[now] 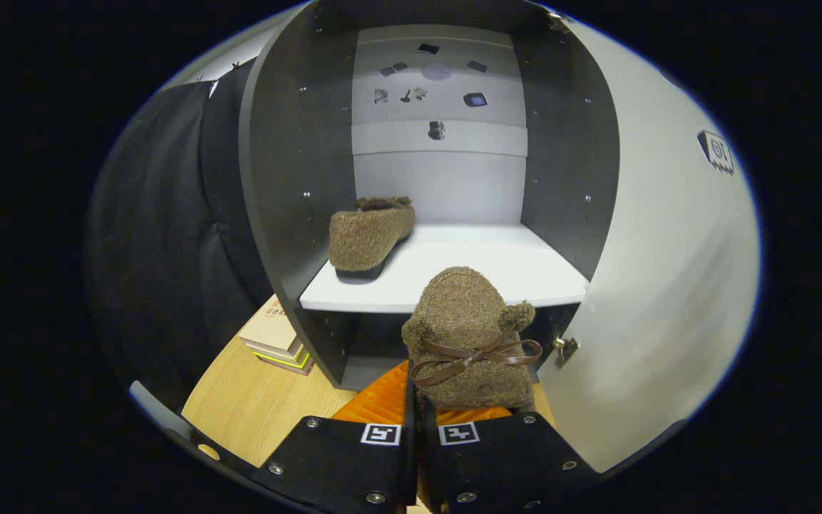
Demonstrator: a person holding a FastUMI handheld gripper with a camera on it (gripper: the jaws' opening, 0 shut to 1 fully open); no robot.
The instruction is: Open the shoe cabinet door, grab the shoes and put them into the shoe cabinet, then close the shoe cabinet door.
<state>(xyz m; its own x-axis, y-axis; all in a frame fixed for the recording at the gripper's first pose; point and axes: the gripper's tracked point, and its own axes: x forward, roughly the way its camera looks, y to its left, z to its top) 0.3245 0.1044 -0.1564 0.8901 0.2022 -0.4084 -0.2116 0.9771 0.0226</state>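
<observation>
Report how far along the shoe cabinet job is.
Done: cabinet door stands open, and one shoe sits on the white shelf. In hand: the gripper is shut on the second shoe, just short of the shelf. Left: place it inside, close the door.

Two fuzzy brown shoes are in sight: one shoe (370, 232) stands on the white shelf (525, 275) at its left edge, and the other shoe (469, 335), tied with one brown bow (475, 355), is gripped between the two fingers of the single gripper (413, 435). There is one cabinet (297, 178) with one open door (668, 285), and one stack of books (275, 335) on the wooden floor.
</observation>
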